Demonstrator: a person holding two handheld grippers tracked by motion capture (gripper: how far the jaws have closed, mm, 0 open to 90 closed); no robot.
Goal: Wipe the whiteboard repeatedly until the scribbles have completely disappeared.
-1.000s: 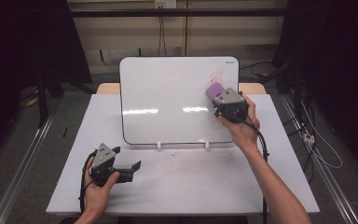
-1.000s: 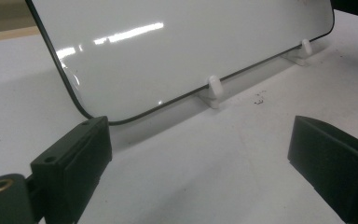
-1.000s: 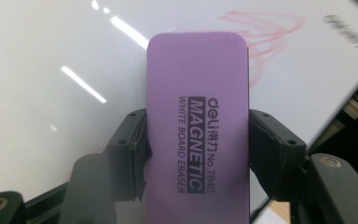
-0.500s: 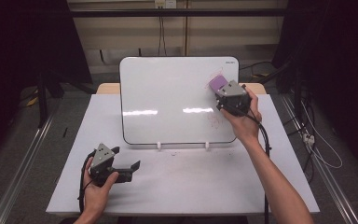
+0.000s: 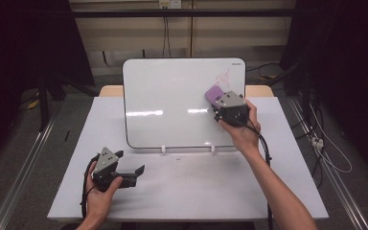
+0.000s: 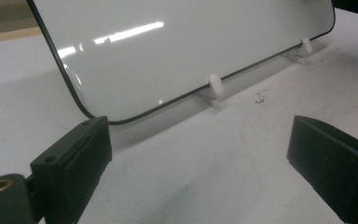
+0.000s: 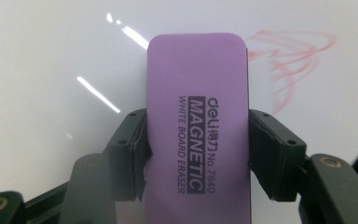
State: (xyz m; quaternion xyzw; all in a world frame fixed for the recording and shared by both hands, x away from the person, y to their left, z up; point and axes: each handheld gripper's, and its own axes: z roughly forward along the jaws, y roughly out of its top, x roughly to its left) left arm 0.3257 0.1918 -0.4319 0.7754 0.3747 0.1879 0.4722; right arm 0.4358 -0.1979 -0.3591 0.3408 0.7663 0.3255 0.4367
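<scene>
Right gripper view: purple eraser [image 7: 196, 126] clamped between the right hand-held gripper [image 7: 196, 154] jaws.

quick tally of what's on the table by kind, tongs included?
Whiteboard: 1
Purple eraser: 1, clamped in the right tongs
White board stand clips: 2
Tongs: 2, the left tongs open and holding nothing
Total: 6

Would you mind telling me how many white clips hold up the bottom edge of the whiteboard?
2: the left clip sits under the whiteboard near the middle of its bottom edge, and the right clip sits towards its right corner. None looks hidden.
</scene>
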